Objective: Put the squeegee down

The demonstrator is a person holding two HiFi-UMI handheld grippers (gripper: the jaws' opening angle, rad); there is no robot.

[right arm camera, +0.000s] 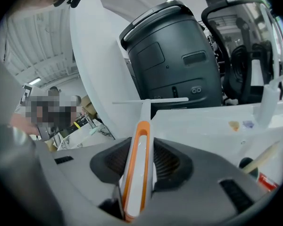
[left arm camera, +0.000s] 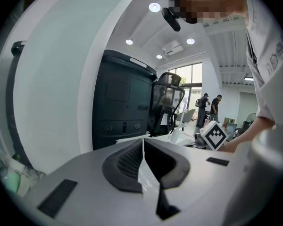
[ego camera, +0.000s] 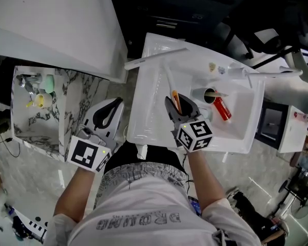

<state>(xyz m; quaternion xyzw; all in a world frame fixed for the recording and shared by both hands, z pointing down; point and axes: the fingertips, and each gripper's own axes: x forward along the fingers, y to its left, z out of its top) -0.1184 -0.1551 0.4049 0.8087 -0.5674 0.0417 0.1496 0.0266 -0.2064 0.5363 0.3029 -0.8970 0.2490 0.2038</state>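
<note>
The squeegee [ego camera: 170,81] has a white handle rimmed in orange and a long white blade across its far end. My right gripper [ego camera: 178,104] is shut on the handle over the white counter [ego camera: 143,122], left of the basin. The blade lies over the counter's far left corner; I cannot tell whether it touches. In the right gripper view the handle [right arm camera: 138,166] runs straight out between the pads of the right gripper [right arm camera: 141,147] to the blade [right arm camera: 151,100]. My left gripper [ego camera: 113,105] hangs left of the counter, off its edge. Its jaws [left arm camera: 143,147] are shut on nothing.
The sink basin [ego camera: 241,127] at the right holds a red bottle [ego camera: 222,108] and a cup with a stick [ego camera: 209,95]. A big white panel [ego camera: 56,24] leans at the far left. A marbled shelf [ego camera: 77,91] stands below it. A dark machine [right arm camera: 174,55] and an office chair [right arm camera: 240,46] stand behind the counter.
</note>
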